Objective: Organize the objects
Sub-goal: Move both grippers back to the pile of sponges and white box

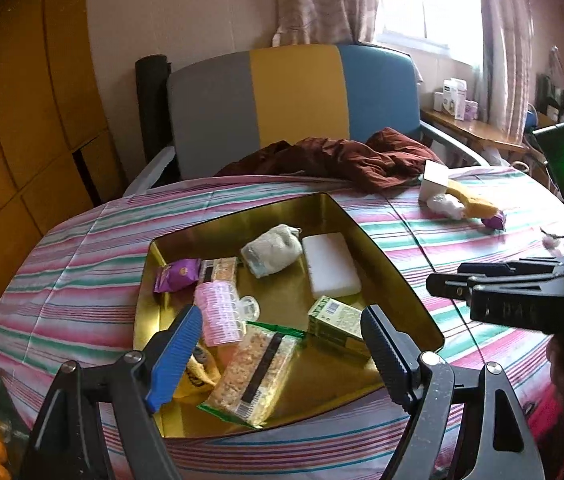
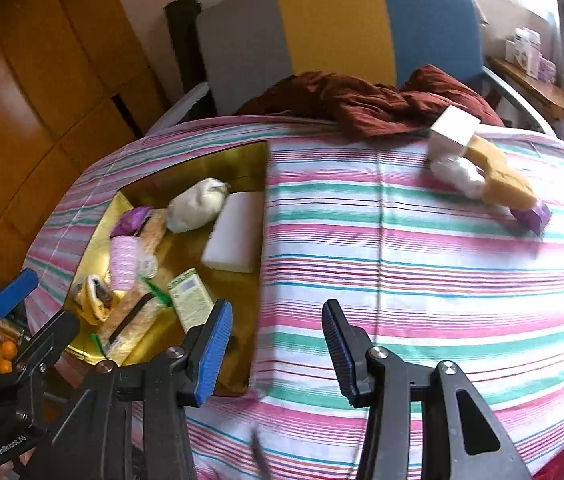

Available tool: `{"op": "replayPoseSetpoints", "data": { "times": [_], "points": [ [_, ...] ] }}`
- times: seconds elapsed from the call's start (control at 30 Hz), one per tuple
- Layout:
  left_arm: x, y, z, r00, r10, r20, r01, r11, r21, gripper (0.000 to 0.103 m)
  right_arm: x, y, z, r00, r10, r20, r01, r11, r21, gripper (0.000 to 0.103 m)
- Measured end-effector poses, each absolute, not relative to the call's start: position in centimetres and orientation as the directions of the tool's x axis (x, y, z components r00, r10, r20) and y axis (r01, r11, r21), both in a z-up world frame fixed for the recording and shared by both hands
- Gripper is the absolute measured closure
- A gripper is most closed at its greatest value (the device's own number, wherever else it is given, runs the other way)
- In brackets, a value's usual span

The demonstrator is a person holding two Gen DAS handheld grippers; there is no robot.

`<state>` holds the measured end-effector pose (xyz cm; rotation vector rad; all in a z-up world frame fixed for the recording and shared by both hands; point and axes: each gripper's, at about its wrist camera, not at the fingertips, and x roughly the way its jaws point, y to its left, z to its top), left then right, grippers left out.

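A gold tray (image 1: 381, 248) lies on the striped table and holds a cereal bar (image 1: 254, 372), a green box (image 1: 337, 320), a pink hair roller (image 1: 220, 312), a white block (image 1: 331, 264), a rolled sock (image 1: 272, 252) and a purple packet (image 1: 176, 276). My left gripper (image 1: 278, 356) is open and empty above the tray's near end. My right gripper (image 2: 278, 352) is open and empty over the cloth beside the tray (image 2: 260, 168). Far right lie a white box (image 2: 453, 132), a yellow sock (image 2: 501, 176), a white wad (image 2: 457, 172) and a purple packet (image 2: 533, 216).
A dark red cloth (image 1: 357, 160) is heaped at the table's far edge before a grey, yellow and blue chair (image 1: 293, 96). A wooden cabinet (image 1: 14, 120) stands to the left. A shelf with boxes (image 1: 457, 100) is at the right by the window.
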<state>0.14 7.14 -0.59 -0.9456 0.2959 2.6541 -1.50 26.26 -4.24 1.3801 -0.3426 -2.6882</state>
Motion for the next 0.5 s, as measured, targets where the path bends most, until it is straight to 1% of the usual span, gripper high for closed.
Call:
{"op": "replayPoseSetpoints", "data": {
  "times": [0.2,0.27,0.5],
  "points": [
    [0.1,8.5,-0.9,-0.722,0.23,-0.653,-0.384,-0.918,0.101,0.019,-1.4,28.5,-4.6,-0.581,-0.156,-0.799,-0.07,-0.968,0.24,0.056],
    [0.1,9.0,-1.0,-0.717,0.235,-0.656,-0.395,-0.913,0.105,0.017,-1.5,29.3,-4.9,-0.571,-0.137,-0.81,-0.095,-0.969,0.23,0.056],
    [-0.1,10.4,-1.7,-0.691,0.265,-0.673,-0.438,-0.894,0.099,0.017,-1.7,33.3,-7.2,-0.484,-0.102,-0.869,-0.201,-0.954,0.223,0.056]
  ]
}}
